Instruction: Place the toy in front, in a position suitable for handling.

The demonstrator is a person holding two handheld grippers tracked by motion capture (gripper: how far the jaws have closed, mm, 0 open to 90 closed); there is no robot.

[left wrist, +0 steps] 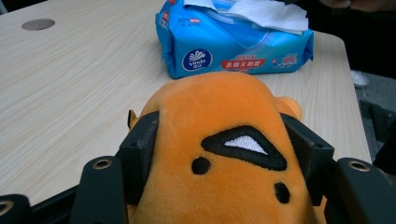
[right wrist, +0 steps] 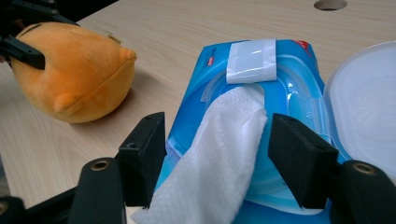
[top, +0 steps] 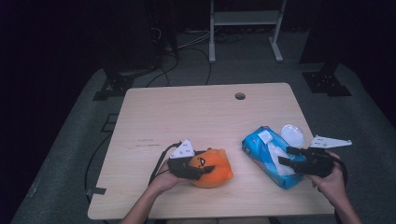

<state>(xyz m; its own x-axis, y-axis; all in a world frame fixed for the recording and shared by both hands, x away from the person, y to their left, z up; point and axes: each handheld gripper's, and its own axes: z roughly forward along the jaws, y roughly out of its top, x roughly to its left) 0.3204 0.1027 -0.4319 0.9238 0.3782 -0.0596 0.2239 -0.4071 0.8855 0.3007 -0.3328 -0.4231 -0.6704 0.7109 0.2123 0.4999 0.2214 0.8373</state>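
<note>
The right gripper (right wrist: 212, 158) has its fingers spread on both sides of the white wipe (right wrist: 219, 140), which runs lengthwise between them. The left gripper (left wrist: 224, 154) pinches the orange plush toy (left wrist: 224, 140).

This is looking like a lab or recording studio rather than a home. A lone pale wooden table (top: 205, 116) with a cable hole (top: 240, 96) is standing on grey carpet (top: 70, 140), darkness is closing in all round, black cables (top: 187, 51) are trailing across the floor, and stand bases (top: 327, 81) and a white metal frame (top: 245, 28) are sitting behind it.
</note>
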